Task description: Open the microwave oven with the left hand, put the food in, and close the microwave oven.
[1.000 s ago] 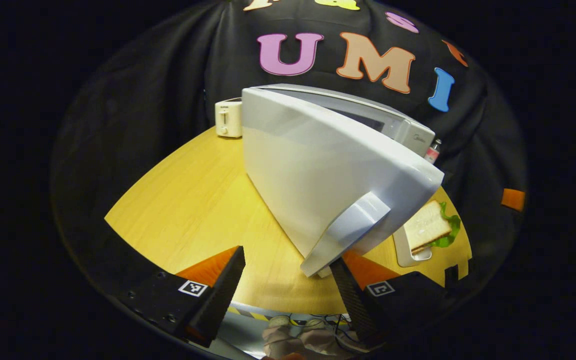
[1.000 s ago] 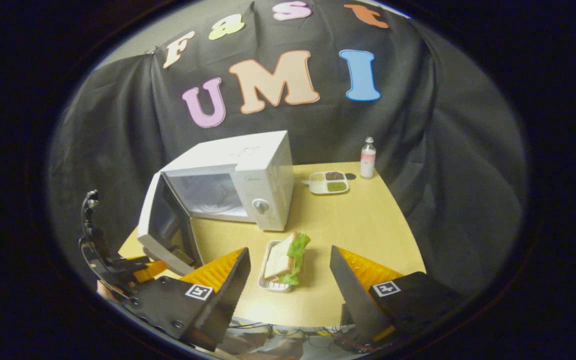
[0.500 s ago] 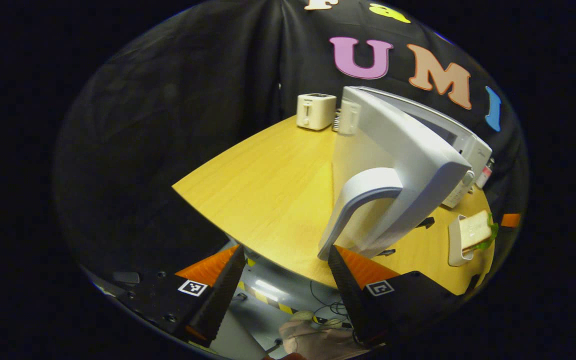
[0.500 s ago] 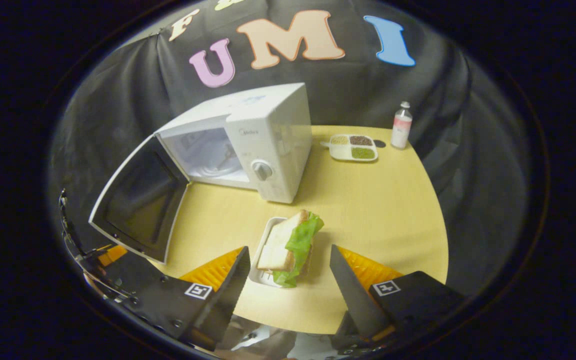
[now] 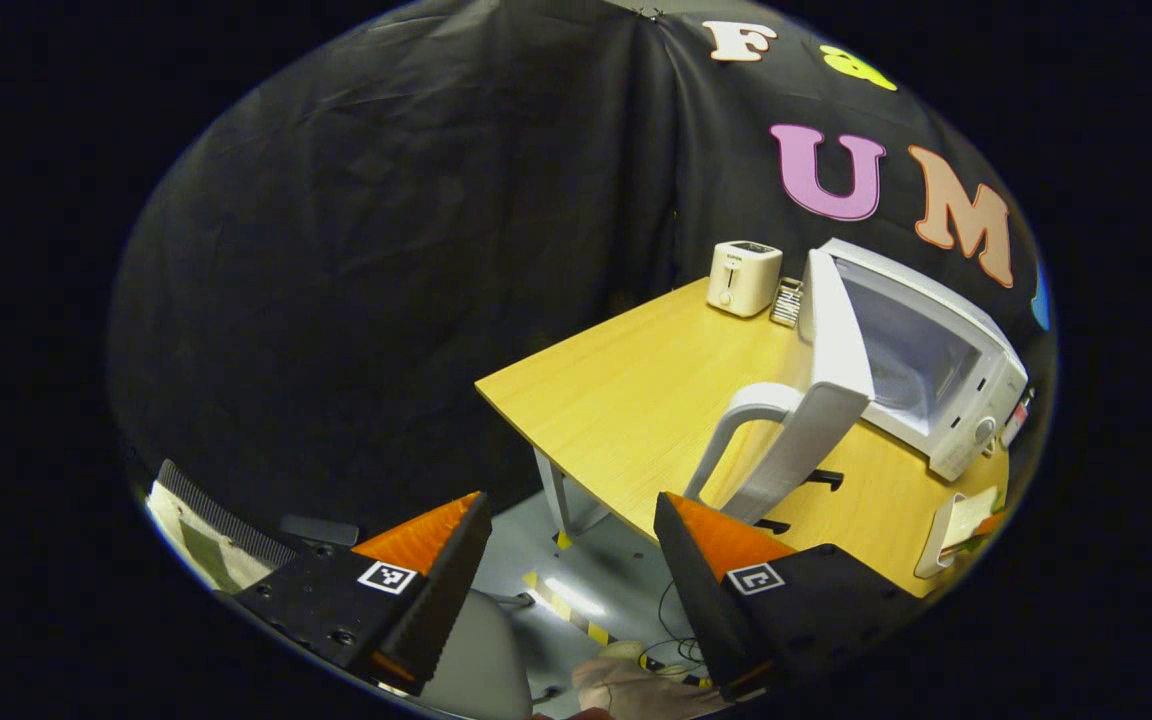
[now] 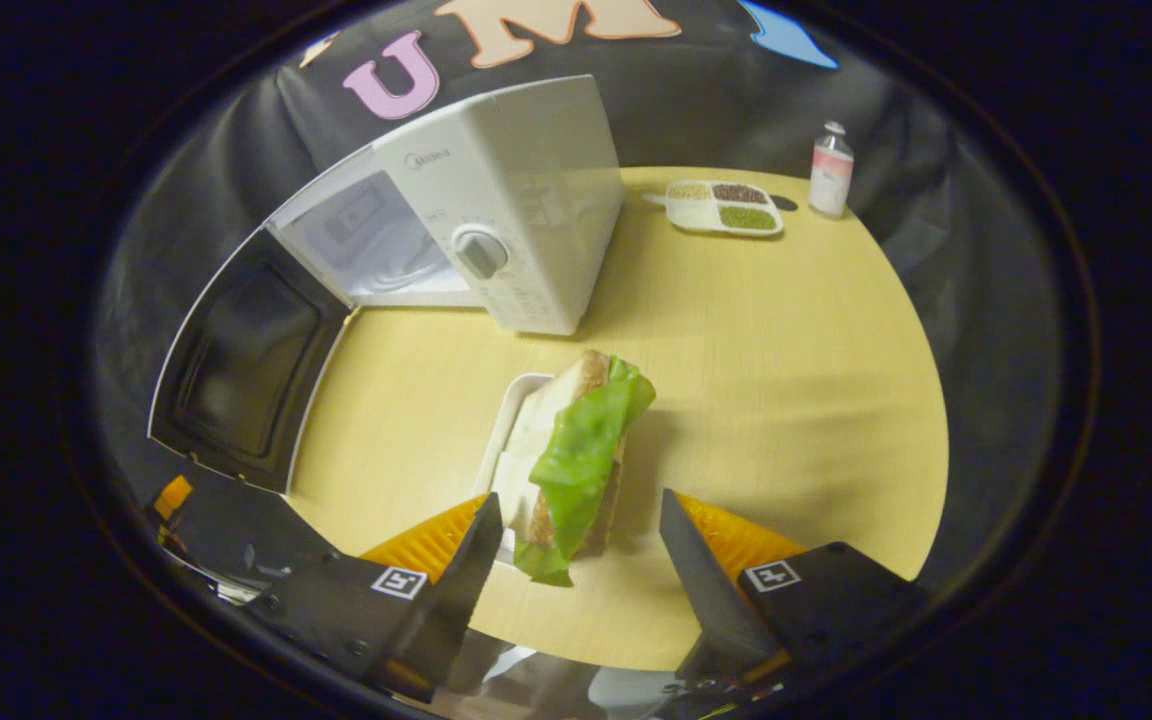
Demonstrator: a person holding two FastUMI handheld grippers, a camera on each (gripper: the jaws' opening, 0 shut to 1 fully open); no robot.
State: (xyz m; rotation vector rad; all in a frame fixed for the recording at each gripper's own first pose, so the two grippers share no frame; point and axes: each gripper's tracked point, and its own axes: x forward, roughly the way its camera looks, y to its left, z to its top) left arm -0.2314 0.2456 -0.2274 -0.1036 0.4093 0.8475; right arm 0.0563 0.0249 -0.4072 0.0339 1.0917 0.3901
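The sandwich (image 6: 576, 450) sits loosely stacked in its tray (image 6: 502, 440), so a pinch on the bread alone could shed the lettuce or tip the tray. It lies just ahead of the right tongs (image 6: 576, 535), between their spread tips. The left tongs (image 5: 571, 535), also spread and empty, hang off the surface (image 5: 626, 400), near the open microwave's (image 5: 936, 370) door handle (image 5: 736, 430).

White microwave (image 6: 536, 200), yellow wooden table (image 6: 786, 380), green lettuce (image 6: 581, 450), perhaps pink-labelled bottle (image 6: 829, 170)
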